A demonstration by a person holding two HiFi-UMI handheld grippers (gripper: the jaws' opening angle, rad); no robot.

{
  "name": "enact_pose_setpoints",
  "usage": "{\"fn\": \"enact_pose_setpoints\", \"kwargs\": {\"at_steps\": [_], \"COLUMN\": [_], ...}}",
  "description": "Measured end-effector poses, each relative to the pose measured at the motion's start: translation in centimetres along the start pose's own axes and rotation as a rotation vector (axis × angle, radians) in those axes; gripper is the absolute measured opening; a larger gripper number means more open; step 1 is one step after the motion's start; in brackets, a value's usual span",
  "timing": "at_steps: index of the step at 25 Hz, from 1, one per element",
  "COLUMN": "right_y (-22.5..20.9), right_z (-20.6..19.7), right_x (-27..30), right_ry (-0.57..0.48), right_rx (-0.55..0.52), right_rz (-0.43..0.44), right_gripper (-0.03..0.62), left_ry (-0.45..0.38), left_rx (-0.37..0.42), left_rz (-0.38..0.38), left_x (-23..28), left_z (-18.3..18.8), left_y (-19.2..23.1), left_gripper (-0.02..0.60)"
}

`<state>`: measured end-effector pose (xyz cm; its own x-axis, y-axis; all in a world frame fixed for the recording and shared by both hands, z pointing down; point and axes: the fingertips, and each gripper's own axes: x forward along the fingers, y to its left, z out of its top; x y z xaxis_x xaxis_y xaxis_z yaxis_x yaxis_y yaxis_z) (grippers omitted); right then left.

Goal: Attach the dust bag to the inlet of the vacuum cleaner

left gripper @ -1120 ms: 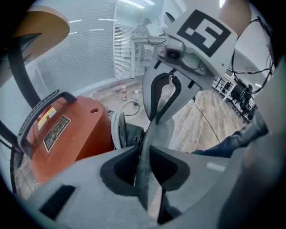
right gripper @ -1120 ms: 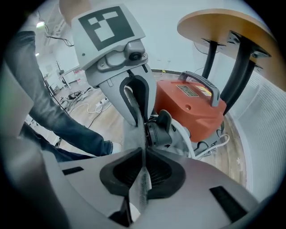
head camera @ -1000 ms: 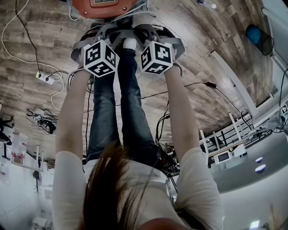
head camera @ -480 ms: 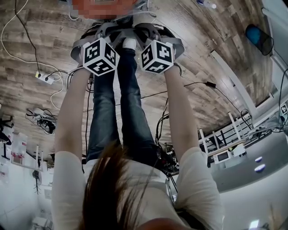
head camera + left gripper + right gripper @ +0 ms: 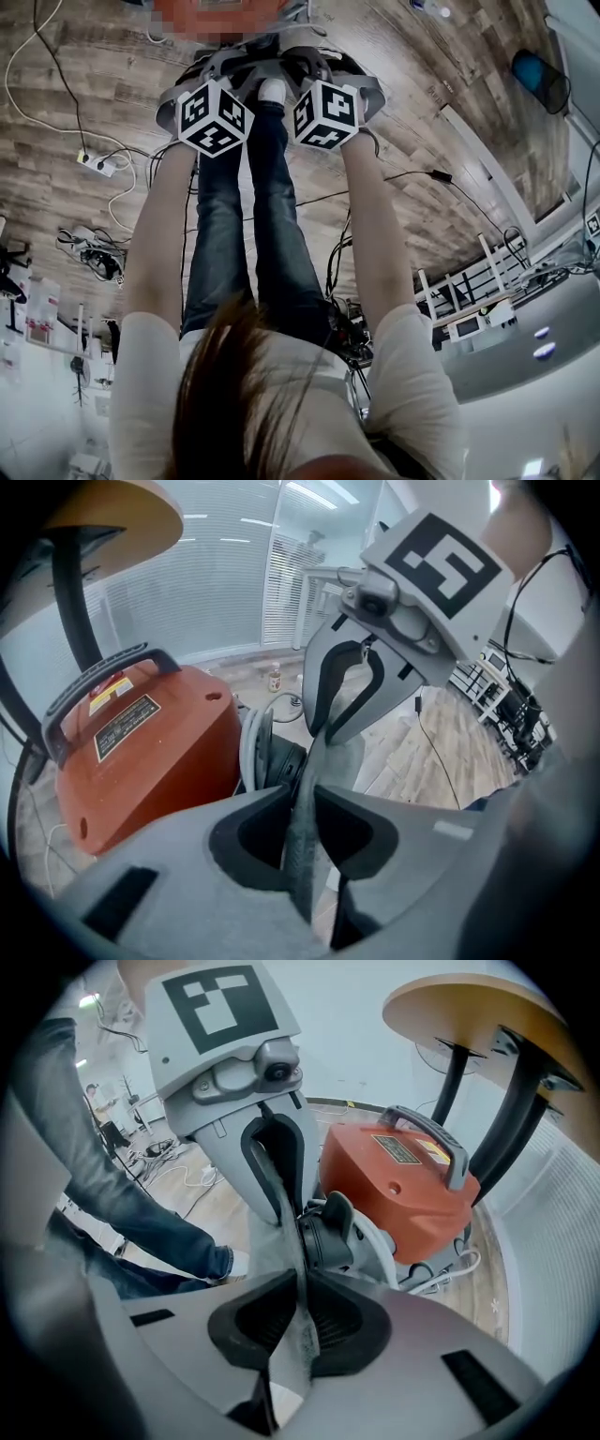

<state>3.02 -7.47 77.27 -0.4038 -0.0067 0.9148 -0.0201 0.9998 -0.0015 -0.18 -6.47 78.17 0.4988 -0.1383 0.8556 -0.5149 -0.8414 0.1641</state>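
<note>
Grey fabric dust bag (image 5: 300,850) is held up off the wood-plank floor (image 5: 84,84), pinched at two spots on its edge and hanging just in front of the vacuum's black round inlet (image 5: 323,1237). Can't tell whether the fabric touches the inlet yet.

L gripper (image 5: 302,794): both pads clenched on a fold of the bag, fabric running up betw. them toward the other tool. R gripper (image 5: 299,1274): pads also on the bag's edge, a thin strip of fabric sandwiched betw. them; its jaws are easing open a little, w/ the fabric betw. them and both pads on it.

Orange-red vacuum cleaner body (image 5: 394,1185) w/ grey carry handle (image 5: 431,1143) sits on the floor below a round wood-topped table (image 5: 459,1007) on black legs. Grey ring (image 5: 251,752) sits round the inlet.

From my head cam both marker cubes sit side by side, close together, arms stretched down, vacuum at top edge.
</note>
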Motion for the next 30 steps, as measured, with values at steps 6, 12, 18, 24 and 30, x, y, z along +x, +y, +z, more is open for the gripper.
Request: {"fn": "enact_pose_setpoints", "kwargs": {"at_steps": [6, 12, 18, 24, 30], "right_y": [-0.16, -0.14, -0.22, -0.25, -0.36], "right_z": [0.01, -0.09, -0.14, -0.14, -0.4], "right_x": [0.04, 0.01, 0.05, 0.05, 0.15], "right_ry": [0.009, 0.001, 0.0, 0.018, 0.032], "right_rx": [0.066, 0.082, 0.104, 0.123, 0.221], "right_rz": [-0.052, -0.06, -0.062, -0.068, -0.059], "right_gripper": [0.048, 0.049, 0.051, 0.052, 0.069], "left_ry": [-0.01, -0.011, -0.019, -0.011, 0.005], "left_rx": [-0.102, -0.115, -0.109, -0.11, -0.142], "left_rz": [0.022, 0.014, 0.016, 0.017, 0.005], "left_x": [0.39, 0.48, 0.51, 0.47, 0.57], "left_z": [-0.41, -0.42, -0.39, -0.38, -0.49], "left_y": [0.03, -0.04, -0.03, -0.03, -0.13], "left_gripper": [0.078, 0.078, 0.078, 0.078, 0.08]}}
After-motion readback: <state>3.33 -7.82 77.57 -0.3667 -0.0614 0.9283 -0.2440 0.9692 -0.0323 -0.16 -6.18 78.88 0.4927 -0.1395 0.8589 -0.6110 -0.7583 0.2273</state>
